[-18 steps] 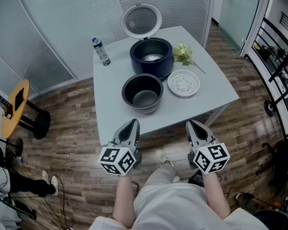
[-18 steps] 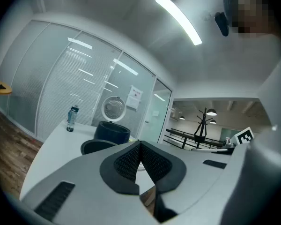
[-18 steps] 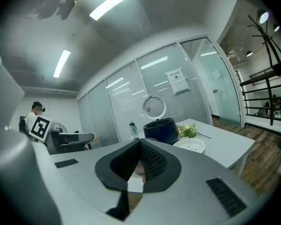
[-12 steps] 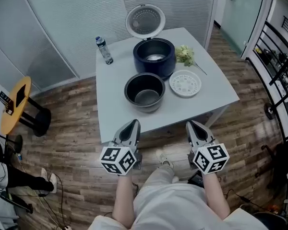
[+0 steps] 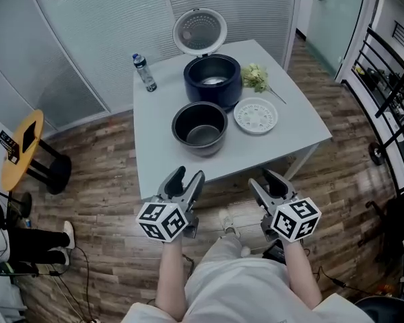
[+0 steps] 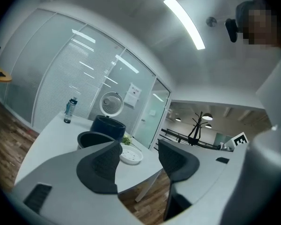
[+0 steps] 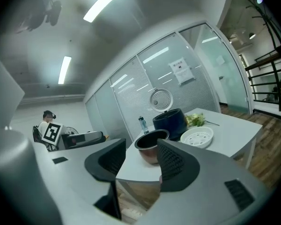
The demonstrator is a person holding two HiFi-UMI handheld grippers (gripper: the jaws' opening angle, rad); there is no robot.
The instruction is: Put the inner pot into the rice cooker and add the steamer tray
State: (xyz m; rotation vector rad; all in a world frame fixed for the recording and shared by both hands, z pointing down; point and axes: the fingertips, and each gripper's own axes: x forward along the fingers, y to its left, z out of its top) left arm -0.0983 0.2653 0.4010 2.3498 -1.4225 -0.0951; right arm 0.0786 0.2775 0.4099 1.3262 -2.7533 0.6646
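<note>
Right, both claws are out in front of the person, short of the white table (image 5: pixel 155 150) and above the wood floor. The left gripper (image 5: pixel 188 175) has its jaws spread wide with nothing between them, and the right gripper (image 5: pixel 261 178) is just as wide and just as empty.

On the table, the inner pot (image 5: pixel 200 130) stands upright nearest the front edge, so it sits between the grippers and the dark blue rice cooker (image 5: pixel 213 91) just behind it. The cooker's lid (image 5: pixel 199 30) is tipped up at the back. The white steamer tray (image 5: pixel 256 116) lies flat just right of the pot. A bunch of greens (image 5: pixel 255 77) sits behind the tray, beside the cooker. A water bottle (image 5: pixel 144 73) stands well apart, towards the far left corner.

Off to the left there's a yellow stool (image 5: pixel 20 150). A black railing (image 5: pixel 390 93) runs down the right.
</note>
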